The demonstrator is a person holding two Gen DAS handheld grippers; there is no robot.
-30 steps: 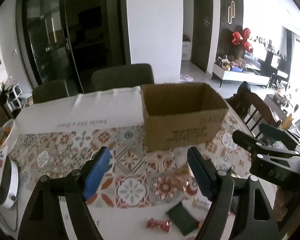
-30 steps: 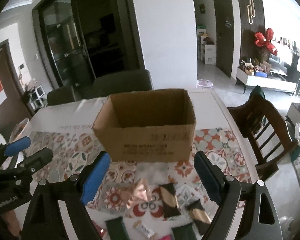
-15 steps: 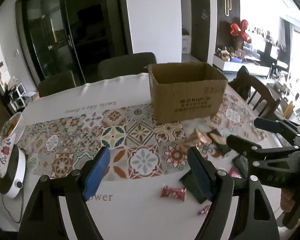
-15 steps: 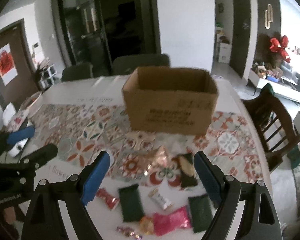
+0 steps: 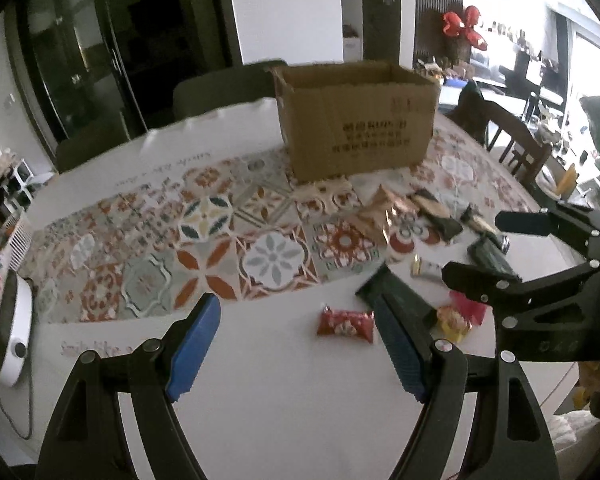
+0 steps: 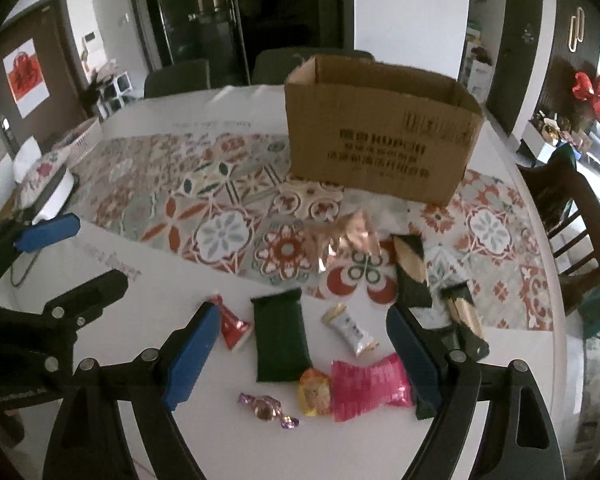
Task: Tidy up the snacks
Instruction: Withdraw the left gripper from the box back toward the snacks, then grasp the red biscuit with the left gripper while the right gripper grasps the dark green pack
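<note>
Left claw agape | right claw agape, above snacks

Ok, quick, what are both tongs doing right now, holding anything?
Left tongs: open, holding nothing, above the red candy.
Right tongs: open, holding nothing, above the dark green packet.

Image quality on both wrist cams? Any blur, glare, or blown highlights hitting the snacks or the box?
Left wrist view: windows at right blown out; print on the brown cardboard box smeared, slight motion blur. Right wrist view: dimmer, the dark green rectangular snack pack and pink foil packet readable; fisheye bends the white table edge; box print soft.
</note>
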